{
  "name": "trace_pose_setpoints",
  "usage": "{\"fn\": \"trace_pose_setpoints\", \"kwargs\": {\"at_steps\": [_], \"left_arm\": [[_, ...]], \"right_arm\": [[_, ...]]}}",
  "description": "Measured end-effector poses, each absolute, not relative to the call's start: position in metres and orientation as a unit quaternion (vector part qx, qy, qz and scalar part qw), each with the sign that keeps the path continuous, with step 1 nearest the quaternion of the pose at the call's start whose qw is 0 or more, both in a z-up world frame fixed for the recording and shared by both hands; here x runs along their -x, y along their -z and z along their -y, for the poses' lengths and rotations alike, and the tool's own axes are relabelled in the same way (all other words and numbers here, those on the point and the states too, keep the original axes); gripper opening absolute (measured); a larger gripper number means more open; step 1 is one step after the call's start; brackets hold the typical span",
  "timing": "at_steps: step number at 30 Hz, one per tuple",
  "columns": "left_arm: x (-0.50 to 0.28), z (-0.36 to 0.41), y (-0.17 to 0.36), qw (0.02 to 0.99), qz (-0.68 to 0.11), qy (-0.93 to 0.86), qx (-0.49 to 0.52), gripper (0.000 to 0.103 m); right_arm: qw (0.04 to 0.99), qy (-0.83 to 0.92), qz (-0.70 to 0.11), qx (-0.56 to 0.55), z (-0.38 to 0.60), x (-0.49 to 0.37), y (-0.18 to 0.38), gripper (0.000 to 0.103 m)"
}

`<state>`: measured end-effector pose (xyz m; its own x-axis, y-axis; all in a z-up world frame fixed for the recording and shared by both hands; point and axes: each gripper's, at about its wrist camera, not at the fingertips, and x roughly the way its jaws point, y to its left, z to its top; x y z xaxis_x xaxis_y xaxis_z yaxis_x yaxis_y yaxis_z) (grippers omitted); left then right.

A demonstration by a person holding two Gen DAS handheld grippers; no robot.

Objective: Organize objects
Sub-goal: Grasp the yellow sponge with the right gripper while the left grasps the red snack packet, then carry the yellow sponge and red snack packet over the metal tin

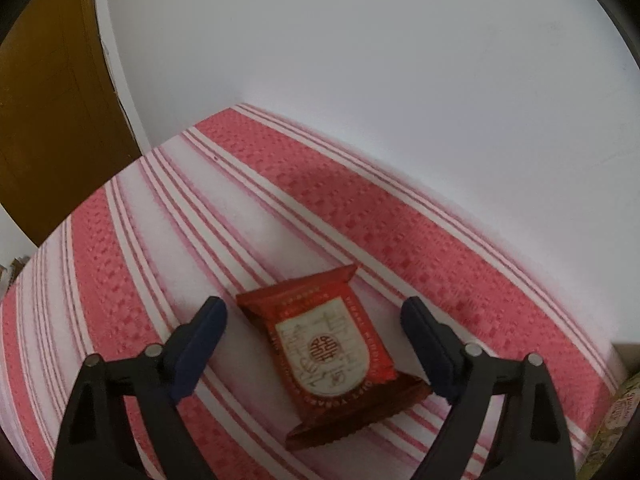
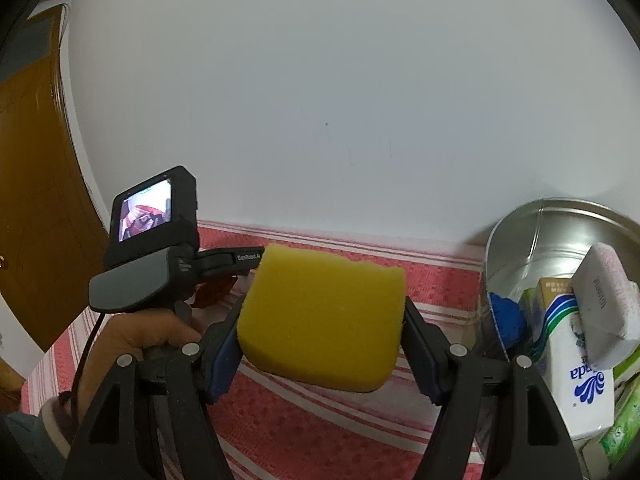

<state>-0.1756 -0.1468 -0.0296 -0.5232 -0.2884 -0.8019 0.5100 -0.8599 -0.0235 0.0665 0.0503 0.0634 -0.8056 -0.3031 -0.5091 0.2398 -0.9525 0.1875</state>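
Note:
A red snack packet [image 1: 334, 354] with a white label lies flat on the red-and-white striped cloth [image 1: 160, 216]. My left gripper [image 1: 316, 340] is open, its blue-padded fingers on either side of the packet, just above it. My right gripper [image 2: 320, 320] is shut on a yellow sponge [image 2: 320, 316] and holds it above the cloth. In the right wrist view the left gripper's body [image 2: 160, 248] and the hand holding it are at the left, with a bit of the red packet [image 2: 214, 290] beneath.
A metal tub [image 2: 532, 232] at the right holds a milk carton [image 2: 572, 360], a white packet [image 2: 604, 312], a blue object [image 2: 508, 316] and green packs. A white wall runs behind the table. A brown door [image 1: 44, 112] is at the left.

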Motion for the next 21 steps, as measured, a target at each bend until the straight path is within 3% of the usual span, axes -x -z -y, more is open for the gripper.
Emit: {"fn": "trace_pose_setpoints", "kwargs": {"at_steps": [3, 5, 10, 14, 21], "left_arm": [[0.175, 0.149, 0.029, 0.224, -0.130, 0.866, -0.427, 0.084], [0.171, 0.149, 0.026, 0.216, -0.128, 0.874, -0.417, 0.048], [0.162, 0.149, 0.024, 0.186, -0.131, 0.885, -0.407, 0.039], [0.145, 0.147, 0.016, 0.159, -0.142, 0.901, -0.377, 0.039], [0.108, 0.130, -0.006, 0.151, -0.082, 0.935, -0.311, 0.039]], "right_arm": [[0.142, 0.949, 0.056, -0.276, -0.049, -0.067, -0.062, 0.073], [0.142, 0.950, 0.055, -0.273, -0.049, -0.067, -0.062, 0.073], [0.140, 0.951, 0.052, -0.270, -0.048, -0.065, -0.060, 0.073], [0.133, 0.957, 0.048, -0.254, -0.049, -0.068, -0.063, 0.073], [0.123, 0.964, 0.029, -0.233, -0.051, -0.065, -0.059, 0.073]]}}
